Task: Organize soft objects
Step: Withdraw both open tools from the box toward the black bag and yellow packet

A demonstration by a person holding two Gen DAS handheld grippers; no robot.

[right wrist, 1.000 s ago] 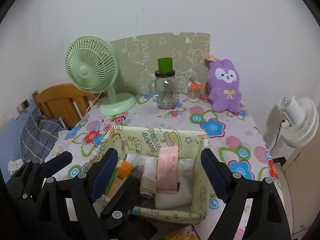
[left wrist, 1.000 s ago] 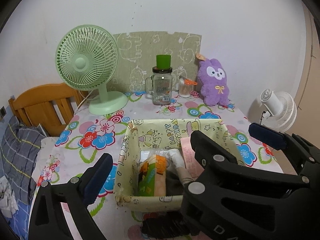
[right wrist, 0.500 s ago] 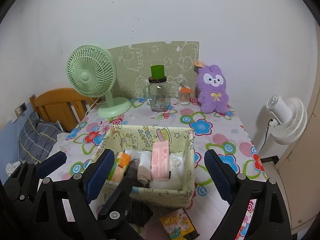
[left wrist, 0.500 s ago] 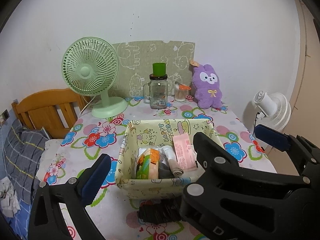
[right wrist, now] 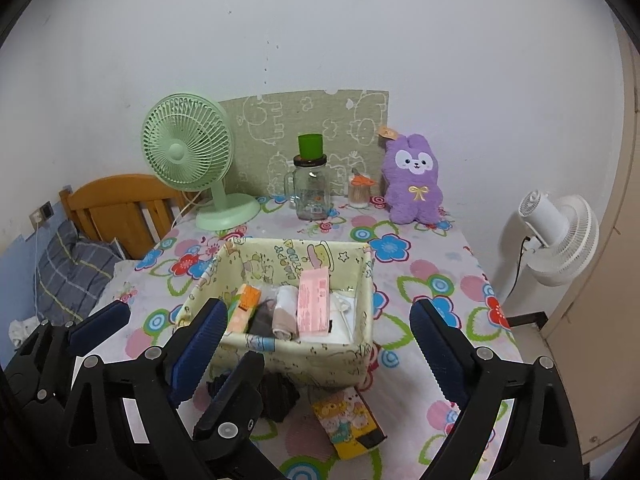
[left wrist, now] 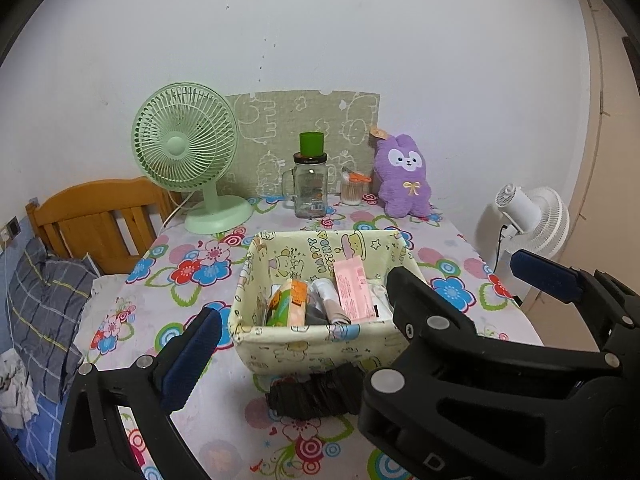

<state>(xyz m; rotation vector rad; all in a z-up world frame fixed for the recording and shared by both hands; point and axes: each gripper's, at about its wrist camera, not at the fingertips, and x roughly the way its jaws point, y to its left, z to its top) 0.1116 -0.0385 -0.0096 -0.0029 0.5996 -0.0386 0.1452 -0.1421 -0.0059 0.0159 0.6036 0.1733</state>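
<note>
A pale yellow fabric basket (left wrist: 320,346) (right wrist: 296,356) stands mid-table and holds a pink packet (left wrist: 354,290) (right wrist: 314,306), an orange-green packet (left wrist: 286,304), rolled cloths (right wrist: 284,312) and white soft items. A black crumpled cloth (left wrist: 316,394) (right wrist: 280,394) lies on the table in front of the basket. A yellow cartoon packet (right wrist: 348,418) lies at the front right. My left gripper (left wrist: 368,316) is open and empty, held back above the table's front. My right gripper (right wrist: 316,340) is open and empty beside it. A purple plush rabbit (left wrist: 404,182) (right wrist: 414,184) sits at the back.
A green desk fan (left wrist: 188,156), a glass jar with a green cup on top (left wrist: 310,182) and a small jar (left wrist: 354,190) stand along the back wall. A white floor fan (right wrist: 556,236) stands right of the table. A wooden bed frame (left wrist: 96,216) is at the left.
Both grippers have drawn back and up from the basket, so it looks smaller and farther. The black cloth and the yellow packet have come into view in front of it.
</note>
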